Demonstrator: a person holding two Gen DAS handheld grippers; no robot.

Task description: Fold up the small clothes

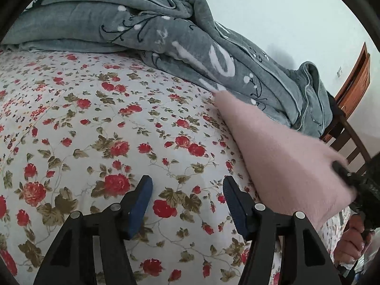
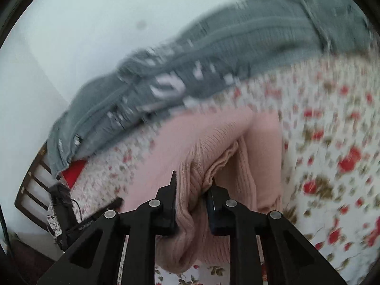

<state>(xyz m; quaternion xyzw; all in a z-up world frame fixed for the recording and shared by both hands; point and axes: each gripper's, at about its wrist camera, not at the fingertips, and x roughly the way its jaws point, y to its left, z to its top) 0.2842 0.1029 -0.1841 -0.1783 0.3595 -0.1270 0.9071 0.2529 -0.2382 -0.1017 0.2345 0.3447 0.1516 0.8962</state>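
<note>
Right hand-held gripper (image 2: 192, 187) clamped on the pink knit sweater (image 2: 213, 142); left hand-held gripper (image 1: 187, 185) spread apart, empty, over the floral bed (image 1: 95, 118).

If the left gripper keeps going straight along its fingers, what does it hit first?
Probably the floral bedsheet. The left gripper is open and empty, angled down at bare sheet. The grey blanket lies farther back, and the pink sweater sits off to the right.

Left wrist view: close, angled down over white red-rose floral bedsheet (image 1: 99, 123). Right wrist view: equally close, tilted, blurred. Shared: sheet, rumpled grey patterned blanket (image 1: 190, 54) (also pink ribbed knit garment (image 2: 213, 147)).
</note>
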